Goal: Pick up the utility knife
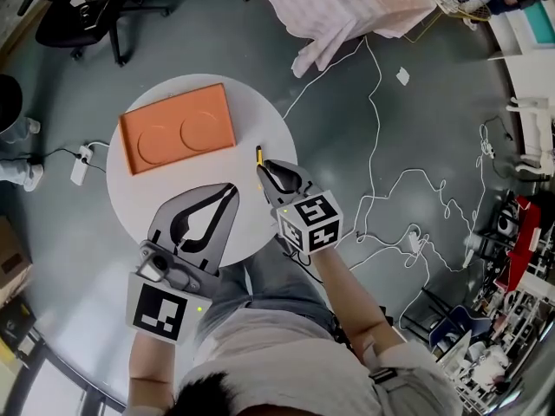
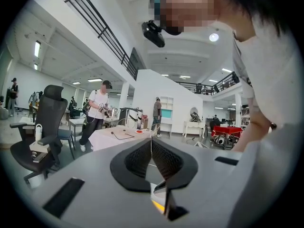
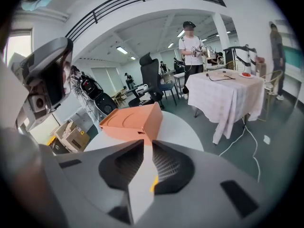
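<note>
Right tongs [image 1: 267, 170] clamping utility knife [image 1: 258, 155] lengthwise, tip poking out over counter [image 1: 260, 115] right edge, near orange tray [image 1: 178, 130] corner. Left tongs [image 1: 231, 189] sitting closed over counter's near rim, bare counter lying between tongs and tray.

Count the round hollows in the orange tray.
2. The left hollow and the right hollow lie side by side in the orange tray. None seems hidden.

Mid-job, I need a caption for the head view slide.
Right tool grips the utility knife over a round white table beside an orange tray; left tool shut.
</note>
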Available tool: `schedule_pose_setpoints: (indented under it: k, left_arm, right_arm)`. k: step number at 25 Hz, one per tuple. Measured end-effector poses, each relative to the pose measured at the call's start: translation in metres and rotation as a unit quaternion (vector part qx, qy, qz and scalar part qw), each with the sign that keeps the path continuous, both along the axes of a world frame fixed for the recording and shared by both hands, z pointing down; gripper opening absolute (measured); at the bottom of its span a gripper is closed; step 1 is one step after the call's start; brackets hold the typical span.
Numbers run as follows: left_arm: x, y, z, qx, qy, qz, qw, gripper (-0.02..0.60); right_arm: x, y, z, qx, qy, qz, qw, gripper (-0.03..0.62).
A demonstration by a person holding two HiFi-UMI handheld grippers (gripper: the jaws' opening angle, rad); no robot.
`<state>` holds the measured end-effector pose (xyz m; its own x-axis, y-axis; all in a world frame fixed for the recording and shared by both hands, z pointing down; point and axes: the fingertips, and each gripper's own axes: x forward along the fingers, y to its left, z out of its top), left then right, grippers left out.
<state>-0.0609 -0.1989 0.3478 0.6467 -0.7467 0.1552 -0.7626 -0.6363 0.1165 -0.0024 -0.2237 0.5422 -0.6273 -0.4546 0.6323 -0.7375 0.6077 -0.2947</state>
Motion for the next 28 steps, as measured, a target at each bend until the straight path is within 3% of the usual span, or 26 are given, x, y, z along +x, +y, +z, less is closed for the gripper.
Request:
schedule_pose_setpoints:
  k: [17, 28]
  left_arm:
    - [-0.007, 0.004, 0.028, -0.024, 0.0, -0.007, 0.9997, 0.012]
    - [-0.013, 0.01, 0.033, -0.026, 0.003, -0.02, 0.9994, 0.012]
  right_arm:
    - [0.011, 0.003, 0.089, -0.07, 0.115, 0.028, 0.991, 0.067]
    - [0.005, 0.004, 0.096, -0.052, 0.182, 0.025, 0.982, 0.052]
